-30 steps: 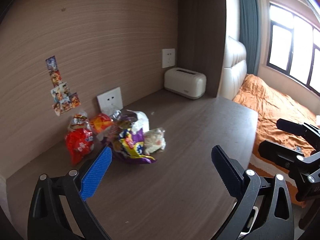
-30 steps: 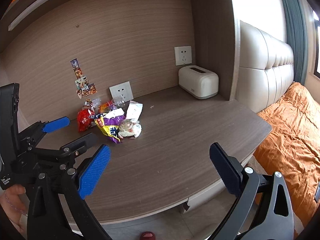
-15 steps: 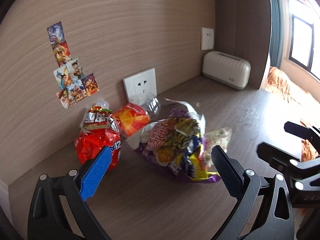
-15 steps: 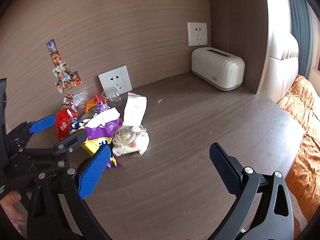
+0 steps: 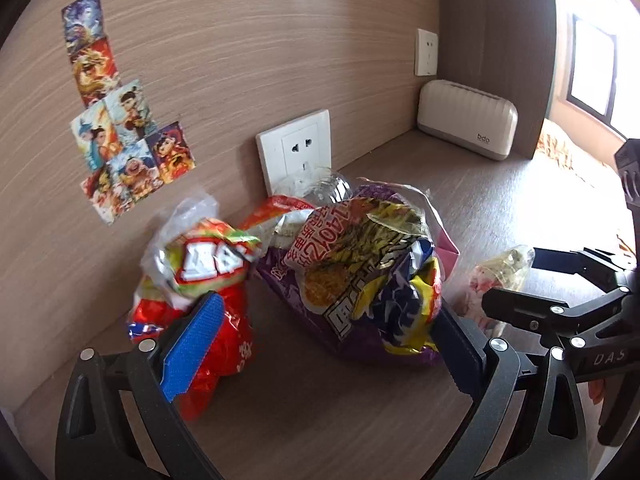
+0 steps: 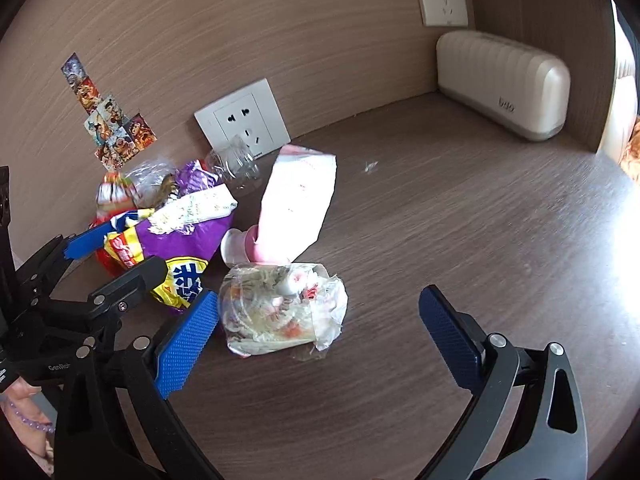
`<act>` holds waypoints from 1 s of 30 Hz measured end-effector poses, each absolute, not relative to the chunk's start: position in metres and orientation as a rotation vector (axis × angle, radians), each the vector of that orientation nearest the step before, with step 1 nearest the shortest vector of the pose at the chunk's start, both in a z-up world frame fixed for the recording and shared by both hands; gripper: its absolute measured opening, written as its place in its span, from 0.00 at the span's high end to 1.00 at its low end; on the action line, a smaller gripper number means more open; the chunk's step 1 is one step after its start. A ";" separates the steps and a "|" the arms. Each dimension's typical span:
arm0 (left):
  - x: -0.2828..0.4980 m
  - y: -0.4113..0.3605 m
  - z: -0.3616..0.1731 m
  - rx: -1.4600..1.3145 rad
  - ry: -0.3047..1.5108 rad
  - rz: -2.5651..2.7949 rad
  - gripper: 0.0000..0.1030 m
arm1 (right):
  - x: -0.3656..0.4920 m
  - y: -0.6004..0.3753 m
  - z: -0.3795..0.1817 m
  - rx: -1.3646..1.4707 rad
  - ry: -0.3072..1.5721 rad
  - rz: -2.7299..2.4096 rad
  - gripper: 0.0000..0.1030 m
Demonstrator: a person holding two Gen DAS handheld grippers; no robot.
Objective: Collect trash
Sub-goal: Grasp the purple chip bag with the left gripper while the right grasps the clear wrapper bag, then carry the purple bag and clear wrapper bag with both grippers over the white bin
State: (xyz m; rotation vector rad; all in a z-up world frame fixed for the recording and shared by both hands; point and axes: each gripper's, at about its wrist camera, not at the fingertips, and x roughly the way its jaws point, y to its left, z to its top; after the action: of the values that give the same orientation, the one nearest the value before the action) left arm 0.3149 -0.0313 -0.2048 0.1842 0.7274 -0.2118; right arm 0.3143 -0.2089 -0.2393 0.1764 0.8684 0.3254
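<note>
A heap of trash lies on the wooden desk by the wall. My left gripper [image 5: 320, 344] is open, its jaws either side of a purple and yellow noodle wrapper [image 5: 368, 280], with a red snack bag [image 5: 200, 288] at its left finger. A crumpled clear wrapper [image 6: 280, 312] lies just ahead of my right gripper [image 6: 324, 336], which is open and empty. A pink tube [image 6: 292, 208] and an empty clear bottle [image 6: 236, 164] lie behind it. The purple wrapper [image 6: 180, 236] also shows in the right wrist view.
A white wall socket [image 5: 296, 148] sits behind the heap, with stickers [image 5: 120, 128] to its left. A cream box-shaped appliance [image 6: 504, 84] stands in the far right corner. A bed with orange cover [image 5: 576, 160] lies beyond the desk edge.
Both grippers have moved in close to the trash heap. The left one now straddles the purple wrapper; the right one has reached the clear wrapper. Both stay open.
</note>
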 end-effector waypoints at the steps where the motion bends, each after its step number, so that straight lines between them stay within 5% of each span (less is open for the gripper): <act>1: 0.319 -0.032 -0.207 0.196 0.729 -0.218 0.06 | 0.316 -0.208 -0.242 0.179 0.875 0.333 0.10; 2: 0.321 -0.034 -0.207 0.207 0.724 -0.226 0.06 | 0.317 -0.206 -0.242 0.172 0.864 0.337 0.13; 4: 0.325 -0.040 -0.207 0.219 0.710 -0.255 0.10 | 0.319 -0.203 -0.241 0.152 0.866 0.349 0.40; 5: 0.327 -0.043 -0.208 0.220 0.710 -0.267 0.17 | 0.319 -0.202 -0.241 0.137 0.863 0.345 0.40; 7: 0.334 -0.052 -0.212 0.226 0.725 -0.292 0.57 | 0.315 -0.200 -0.237 0.096 0.849 0.330 0.45; 9: 0.338 -0.059 -0.218 0.222 0.740 -0.298 0.67 | 0.308 -0.203 -0.234 0.067 0.838 0.306 0.45; 30: 0.222 -0.136 -0.138 0.203 0.671 -0.379 0.67 | 0.190 -0.299 -0.148 0.104 0.663 0.183 0.45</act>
State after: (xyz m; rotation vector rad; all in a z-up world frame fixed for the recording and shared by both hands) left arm 0.2221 -0.1363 -0.1378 0.2030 0.6707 -0.3787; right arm 0.1898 -0.2993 -0.1482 0.1044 0.6627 0.1827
